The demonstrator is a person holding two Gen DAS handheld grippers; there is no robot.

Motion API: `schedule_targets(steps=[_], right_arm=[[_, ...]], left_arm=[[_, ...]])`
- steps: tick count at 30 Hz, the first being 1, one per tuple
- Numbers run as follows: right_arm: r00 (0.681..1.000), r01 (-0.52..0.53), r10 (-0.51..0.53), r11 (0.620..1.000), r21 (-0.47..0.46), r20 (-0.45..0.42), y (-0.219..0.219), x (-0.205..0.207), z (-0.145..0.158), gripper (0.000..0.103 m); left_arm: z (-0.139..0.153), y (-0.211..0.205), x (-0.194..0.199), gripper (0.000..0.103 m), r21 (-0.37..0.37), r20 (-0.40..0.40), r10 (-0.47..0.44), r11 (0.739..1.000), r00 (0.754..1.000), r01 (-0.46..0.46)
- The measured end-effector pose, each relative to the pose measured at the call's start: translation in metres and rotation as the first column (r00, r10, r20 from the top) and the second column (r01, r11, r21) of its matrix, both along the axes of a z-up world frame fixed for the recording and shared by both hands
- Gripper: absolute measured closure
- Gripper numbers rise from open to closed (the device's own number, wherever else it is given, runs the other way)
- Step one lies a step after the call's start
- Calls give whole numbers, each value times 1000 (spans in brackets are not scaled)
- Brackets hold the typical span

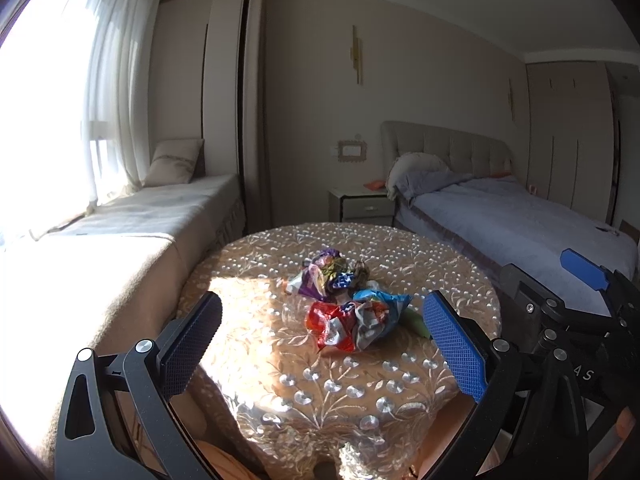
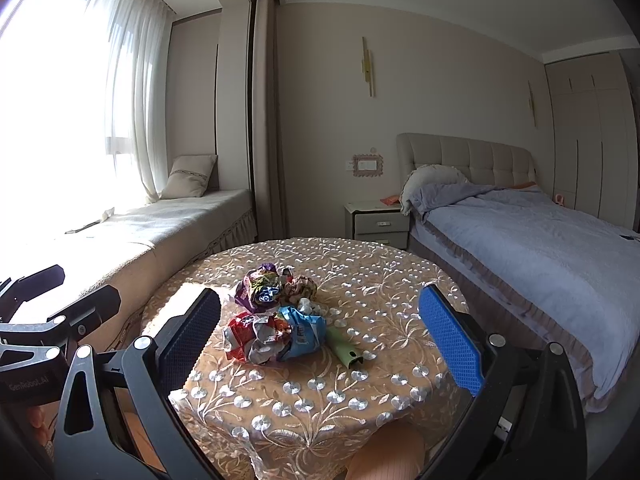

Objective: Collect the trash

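A heap of crumpled wrappers lies mid-table on a round table with a beige embroidered cloth (image 1: 280,368) (image 2: 360,368). A red and silver wrapper (image 1: 334,326) (image 2: 252,332), a blue bag (image 1: 384,308) (image 2: 304,330), a purple wrapper (image 1: 320,276) (image 2: 258,286), a brown wad (image 2: 300,286) and a green tube (image 2: 342,346) (image 1: 416,320) make up the heap. My left gripper (image 1: 324,344) is open and empty, near the table's near edge, short of the heap. My right gripper (image 2: 320,344) is open and empty, beside it; its body shows in the left wrist view (image 1: 568,304).
A cushioned window bench (image 1: 120,240) (image 2: 160,232) runs along the left. A bed with a grey-blue cover (image 1: 520,232) (image 2: 540,248) stands right of the table. A white nightstand (image 1: 360,204) (image 2: 380,224) stands against the far wall.
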State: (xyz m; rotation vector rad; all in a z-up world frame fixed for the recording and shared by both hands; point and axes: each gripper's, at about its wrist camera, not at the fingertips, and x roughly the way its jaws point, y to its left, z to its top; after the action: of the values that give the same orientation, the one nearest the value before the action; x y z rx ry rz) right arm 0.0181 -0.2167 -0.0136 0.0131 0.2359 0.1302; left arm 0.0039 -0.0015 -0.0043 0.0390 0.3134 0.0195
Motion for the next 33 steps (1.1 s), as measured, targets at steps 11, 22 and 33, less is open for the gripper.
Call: schedule_targets(steps=[11,22,33], right_arm=[[1000,-5,5,1000,9,-11,0,9,0,4],[1000,-13,14,1000,17,-22,-1,24,3,4],[999,-13,13,1000,17,-35,-1,34,2,4]], left_arm=[[2,2,8,5,-25,-35,-12,1000,999,12],[2,-1,24,5,-10,-82,-14,1000,997,13],[2,-1,31,5,1,-75,0,1000,997,0]])
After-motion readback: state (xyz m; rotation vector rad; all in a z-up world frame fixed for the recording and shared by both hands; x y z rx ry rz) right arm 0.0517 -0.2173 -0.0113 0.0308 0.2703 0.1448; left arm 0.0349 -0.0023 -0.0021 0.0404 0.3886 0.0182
